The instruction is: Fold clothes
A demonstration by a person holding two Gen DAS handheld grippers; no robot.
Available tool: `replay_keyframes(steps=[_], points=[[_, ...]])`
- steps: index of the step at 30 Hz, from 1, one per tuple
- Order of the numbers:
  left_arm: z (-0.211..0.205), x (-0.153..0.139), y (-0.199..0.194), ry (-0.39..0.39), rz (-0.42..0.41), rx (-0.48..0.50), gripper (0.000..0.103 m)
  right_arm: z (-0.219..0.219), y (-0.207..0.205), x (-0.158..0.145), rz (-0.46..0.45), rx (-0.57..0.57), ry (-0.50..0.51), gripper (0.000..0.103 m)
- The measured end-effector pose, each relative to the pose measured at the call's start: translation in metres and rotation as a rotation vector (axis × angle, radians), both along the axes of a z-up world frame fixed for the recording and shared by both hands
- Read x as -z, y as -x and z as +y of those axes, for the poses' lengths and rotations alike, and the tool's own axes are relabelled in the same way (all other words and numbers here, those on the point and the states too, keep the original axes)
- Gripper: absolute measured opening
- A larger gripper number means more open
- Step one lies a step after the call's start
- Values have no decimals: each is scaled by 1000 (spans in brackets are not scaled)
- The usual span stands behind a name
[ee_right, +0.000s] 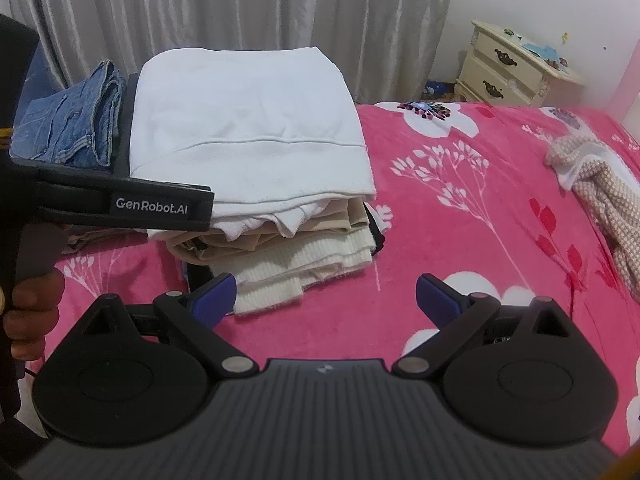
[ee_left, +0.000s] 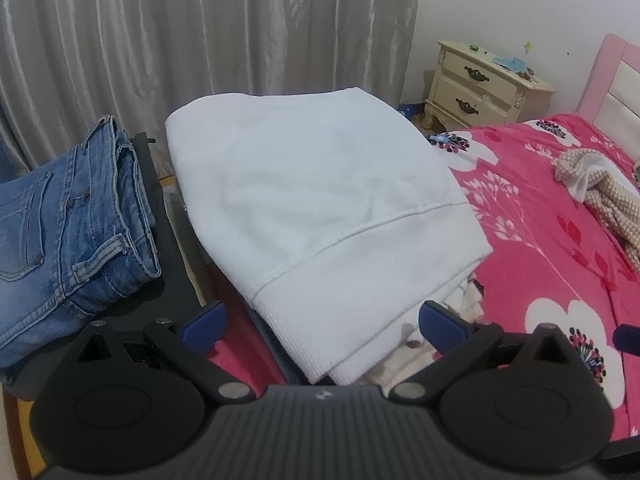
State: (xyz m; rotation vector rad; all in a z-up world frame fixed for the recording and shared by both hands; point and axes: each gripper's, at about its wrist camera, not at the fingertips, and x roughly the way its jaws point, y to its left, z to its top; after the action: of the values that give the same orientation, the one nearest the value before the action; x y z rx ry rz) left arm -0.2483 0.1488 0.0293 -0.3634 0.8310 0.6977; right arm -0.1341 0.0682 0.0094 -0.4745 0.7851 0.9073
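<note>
A folded white sweatshirt [ee_right: 248, 128] is seen on top of a stack of folded garments [ee_right: 288, 252] on the bed [ee_right: 460, 216], near its far edge by the grey curtain [ee_right: 240, 4]; folded blue jeans [ee_right: 72, 120] are seen just beside the stack; a crumpled beige checked garment [ee_right: 600, 200] lies well apart toward the headboard end; the left gripper [ee_left: 320, 320] is held at the stack's near side, jaws spread apart, nothing gripped; the right gripper [ee_right: 324, 296] is held above the bedcover, jaws likewise apart and empty.

sweatshirt [ee_right: 248, 128] tops the stack [ee_right: 288, 252]; jeans [ee_right: 72, 128] lie left.
</note>
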Motion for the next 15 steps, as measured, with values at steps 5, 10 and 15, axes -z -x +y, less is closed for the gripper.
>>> replay_keyframes(steps=[5,10,15], points=[[3,0,0,6,1,-4,103,1,1,1,1,-5,7,97],[4,0,1,4,-2,4,103,3,2,1,-2,-4,8,97],[3,0,1,4,-4,5,103,2,2,1,0,-6,11,97]])
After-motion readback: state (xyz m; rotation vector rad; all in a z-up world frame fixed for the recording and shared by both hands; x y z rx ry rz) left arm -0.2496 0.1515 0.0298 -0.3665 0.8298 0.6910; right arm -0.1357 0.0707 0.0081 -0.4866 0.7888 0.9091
